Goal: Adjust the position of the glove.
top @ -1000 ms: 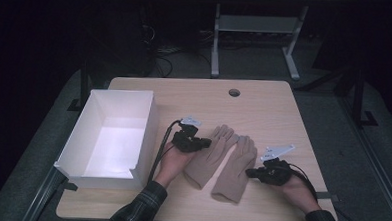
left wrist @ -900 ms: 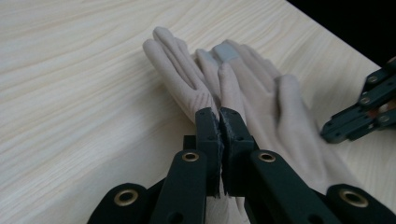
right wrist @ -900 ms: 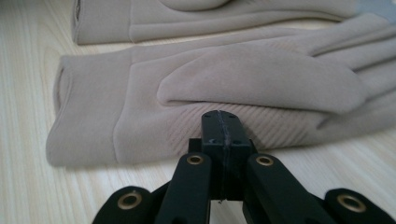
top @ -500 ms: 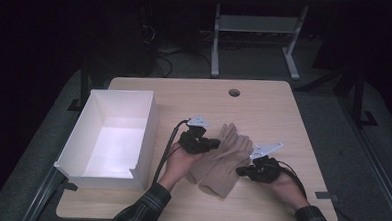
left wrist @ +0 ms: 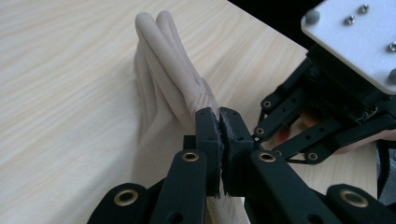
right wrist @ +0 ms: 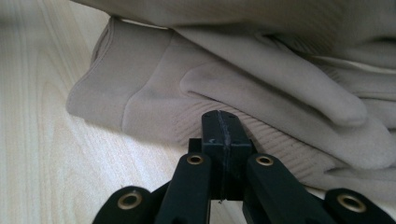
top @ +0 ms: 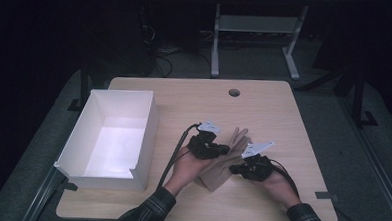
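Beige gloves (top: 225,159) lie bunched on the table (top: 283,119). The left gripper (left wrist: 219,122) pinches one glove. The right gripper (right wrist: 223,122) is closed tight, its tip against the cloth.

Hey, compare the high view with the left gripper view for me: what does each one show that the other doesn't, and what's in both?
High view alone: the open white rectangular box at the table's left, the round hole near the far edge, and the plaid sleeves. Left gripper view alone: the left gripper, jaws shut on a fold of the beige knit gloves, with two glove fingers lying together and pointing away. Both share the light wooden table, the gloves and the right gripper with its grey plate.
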A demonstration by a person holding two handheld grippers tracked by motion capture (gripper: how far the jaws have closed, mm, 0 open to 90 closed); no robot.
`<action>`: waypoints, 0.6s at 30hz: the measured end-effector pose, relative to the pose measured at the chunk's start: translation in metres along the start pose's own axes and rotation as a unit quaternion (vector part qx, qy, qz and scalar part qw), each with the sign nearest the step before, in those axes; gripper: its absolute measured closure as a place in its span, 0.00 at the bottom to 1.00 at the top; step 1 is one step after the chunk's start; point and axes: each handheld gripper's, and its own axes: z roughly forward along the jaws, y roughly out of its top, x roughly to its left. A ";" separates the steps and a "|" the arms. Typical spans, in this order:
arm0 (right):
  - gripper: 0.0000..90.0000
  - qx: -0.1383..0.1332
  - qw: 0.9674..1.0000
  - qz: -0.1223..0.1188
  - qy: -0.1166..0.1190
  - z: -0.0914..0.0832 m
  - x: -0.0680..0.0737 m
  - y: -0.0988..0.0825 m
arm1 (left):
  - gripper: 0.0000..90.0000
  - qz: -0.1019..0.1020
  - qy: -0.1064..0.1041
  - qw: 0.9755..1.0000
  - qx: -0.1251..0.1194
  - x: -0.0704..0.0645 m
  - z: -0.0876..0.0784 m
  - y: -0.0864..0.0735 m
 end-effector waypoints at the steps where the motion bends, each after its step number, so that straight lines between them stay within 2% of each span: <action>1: 1.00 0.000 1.000 -0.002 0.000 0.000 0.000 0.000 | 0.97 0.001 -0.001 1.000 0.003 -0.002 0.002 -0.001; 8: 1.00 -0.002 1.000 -0.001 0.000 0.000 0.000 -0.001 | 0.97 0.011 -0.010 1.000 0.015 -0.011 0.016 -0.005; 14: 1.00 -0.003 1.000 -0.001 -0.001 -0.005 -0.001 -0.002 | 0.93 0.013 -0.013 1.000 0.016 -0.011 0.019 -0.007; 17: 0.93 -0.014 1.000 0.007 -0.005 -0.017 -0.005 -0.006 | 0.91 0.013 -0.015 1.000 0.012 -0.011 0.017 -0.007; 18: 0.88 -0.017 1.000 0.008 -0.010 -0.022 -0.008 -0.009 | 0.89 0.007 -0.017 1.000 0.009 -0.012 0.016 -0.007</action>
